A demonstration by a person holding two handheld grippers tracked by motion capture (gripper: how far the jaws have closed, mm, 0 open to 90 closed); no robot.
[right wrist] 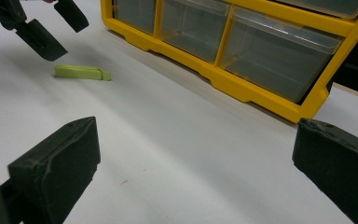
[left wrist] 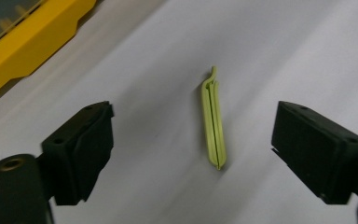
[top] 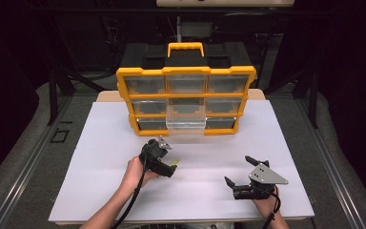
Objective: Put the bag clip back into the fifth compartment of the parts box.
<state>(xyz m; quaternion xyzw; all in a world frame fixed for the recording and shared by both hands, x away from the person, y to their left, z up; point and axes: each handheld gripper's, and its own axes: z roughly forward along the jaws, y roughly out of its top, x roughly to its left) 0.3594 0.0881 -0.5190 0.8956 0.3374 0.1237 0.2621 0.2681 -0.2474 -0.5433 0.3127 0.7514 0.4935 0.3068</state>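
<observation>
Left gripper (top: 170, 162) is hovering wide open astride the green clip (left wrist: 213, 122), which is lying flat on the white board (top: 100, 157); its thinness is risking a slipped pinch. Right gripper (top: 238, 171) is idling wide, empty, near the yellow organizer (top: 186, 100).

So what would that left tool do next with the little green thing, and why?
Probably lower and close. The left tool is open, its jaws either side of the green clip, which lies flat on the white board, untouched. A clear drawer of the yellow organizer is pulled out, perhaps its destination.
</observation>
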